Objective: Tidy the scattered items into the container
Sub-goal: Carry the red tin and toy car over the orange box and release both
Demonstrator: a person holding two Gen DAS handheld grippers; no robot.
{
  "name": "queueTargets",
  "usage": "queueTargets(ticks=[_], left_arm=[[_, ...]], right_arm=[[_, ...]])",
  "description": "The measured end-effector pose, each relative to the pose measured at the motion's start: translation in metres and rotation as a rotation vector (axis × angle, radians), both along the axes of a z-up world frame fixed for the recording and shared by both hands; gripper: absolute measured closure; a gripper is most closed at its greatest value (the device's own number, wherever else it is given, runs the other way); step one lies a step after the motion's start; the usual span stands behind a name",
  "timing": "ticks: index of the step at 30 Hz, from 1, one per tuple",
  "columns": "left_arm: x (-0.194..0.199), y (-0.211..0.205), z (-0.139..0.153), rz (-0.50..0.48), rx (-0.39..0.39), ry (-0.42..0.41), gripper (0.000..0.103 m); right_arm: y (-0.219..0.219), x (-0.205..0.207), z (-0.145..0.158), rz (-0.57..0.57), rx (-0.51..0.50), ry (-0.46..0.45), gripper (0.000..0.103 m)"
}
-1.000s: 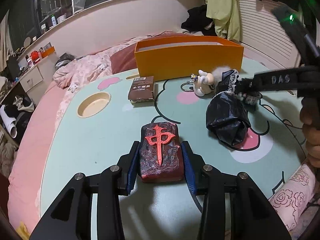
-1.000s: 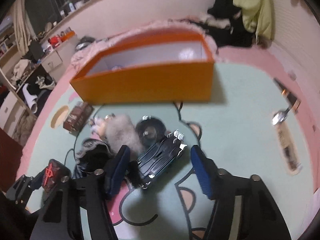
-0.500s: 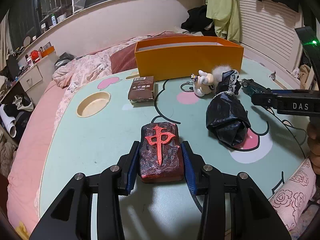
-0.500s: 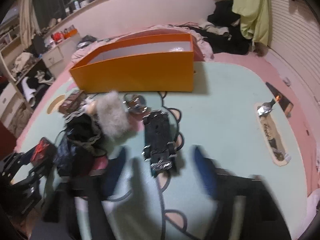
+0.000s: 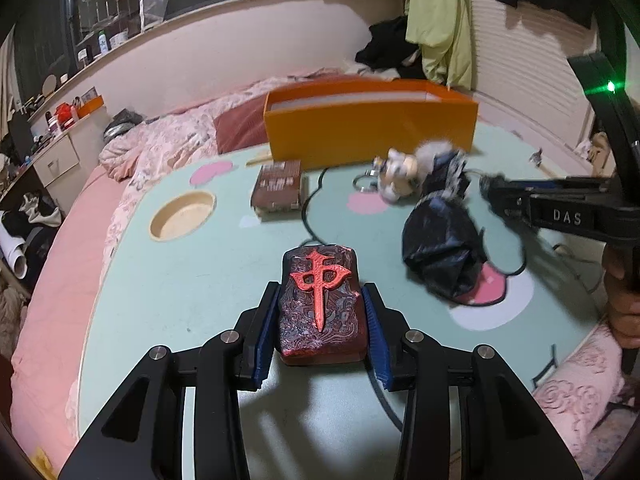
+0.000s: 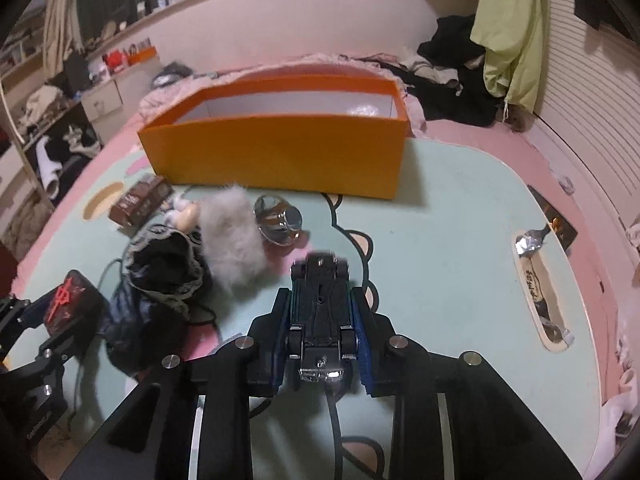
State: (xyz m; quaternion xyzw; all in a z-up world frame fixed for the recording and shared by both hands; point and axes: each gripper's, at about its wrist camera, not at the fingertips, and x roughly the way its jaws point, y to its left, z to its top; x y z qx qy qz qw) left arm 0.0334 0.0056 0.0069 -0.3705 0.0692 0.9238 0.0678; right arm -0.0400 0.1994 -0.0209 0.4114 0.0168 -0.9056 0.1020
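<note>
Between the blue pads of the right gripper [image 6: 320, 322] lies a black toy car [image 6: 320, 312], belly up; the jaws are closing and the pads look pressed to its flanks. The left gripper [image 5: 319, 328] is clamped on a dark red mahjong tile [image 5: 320, 300] resting on the mint table [image 5: 160, 280]. Both grasps look made, so the carrying step is next: lift each piece clear and bring it forward over the near wall of the orange box [image 6: 276, 152], straight ahead of both grippers. A black pouch [image 6: 160, 280], a furry keychain [image 6: 234, 240] and a brown packet [image 6: 140, 202] remain to the right gripper's left. The box floor is mostly hidden, and the keychain figure is blurred.
</note>
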Motion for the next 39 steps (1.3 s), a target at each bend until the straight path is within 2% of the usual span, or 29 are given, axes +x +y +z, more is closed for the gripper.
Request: queueTargets(ticks=[4, 6, 9, 11, 13, 19, 26, 27, 28, 31, 33, 36, 38, 39], left_arm=[[-0.007, -0.006, 0.018, -0.017, 0.078, 0.001, 0.062], [-0.016, -0.006, 0.029, -0.01, 0.071, 0.015, 0.062], [-0.032, -0.004, 0.053, -0.004, 0.025, 0.083, 0.062], [-0.047, 0.0, 0.072, -0.022, 0.033, 0.124, 0.062], [-0.067, 0.003, 0.083, -0.038, 0.051, 0.126, 0.062], [-0.142, 0.018, 0.089, -0.043, 0.057, 0.064, 0.062], [-0.208, 0.023, 0.068, -0.012, 0.092, -0.051, 0.061], [-0.213, 0.022, 0.064, 0.008, 0.103, -0.066, 0.056], [-0.217, 0.02, 0.06, 0.028, 0.122, -0.08, 0.05], [-0.212, 0.012, 0.056, 0.063, 0.158, -0.077, 0.037], [-0.202, 0.01, 0.057, 0.061, 0.155, -0.053, 0.031], [-0.177, 0.009, 0.062, 0.044, 0.119, -0.013, 0.03], [-0.159, 0.009, 0.065, 0.02, 0.107, 0.0, 0.028], [-0.147, 0.008, 0.067, 0.007, 0.105, 0.004, 0.027]], right_arm=[[0.002, 0.008, 0.017, 0.005, -0.041, 0.032, 0.076], [-0.003, 0.008, 0.028, 0.021, -0.032, 0.057, 0.076], [-0.007, -0.001, 0.047, 0.057, -0.056, 0.071, 0.076], [-0.009, -0.013, 0.059, 0.062, -0.066, 0.071, 0.076], [-0.011, -0.03, 0.07, 0.061, -0.066, 0.082, 0.076], [-0.017, -0.09, 0.079, 0.025, -0.067, 0.059, 0.076], [-0.02, -0.153, 0.06, -0.026, -0.067, -0.022, 0.075], [-0.019, -0.158, 0.056, -0.036, -0.065, -0.031, 0.075], [-0.017, -0.162, 0.054, -0.046, -0.062, -0.031, 0.074], [-0.016, -0.155, 0.055, -0.059, -0.043, 0.003, 0.055], [-0.015, -0.144, 0.06, -0.048, -0.033, 0.038, 0.053], [-0.017, -0.123, 0.067, -0.028, -0.02, 0.071, 0.048], [-0.019, -0.104, 0.071, -0.012, -0.021, 0.09, 0.036], [-0.019, -0.094, 0.072, -0.006, -0.021, 0.096, 0.034]])
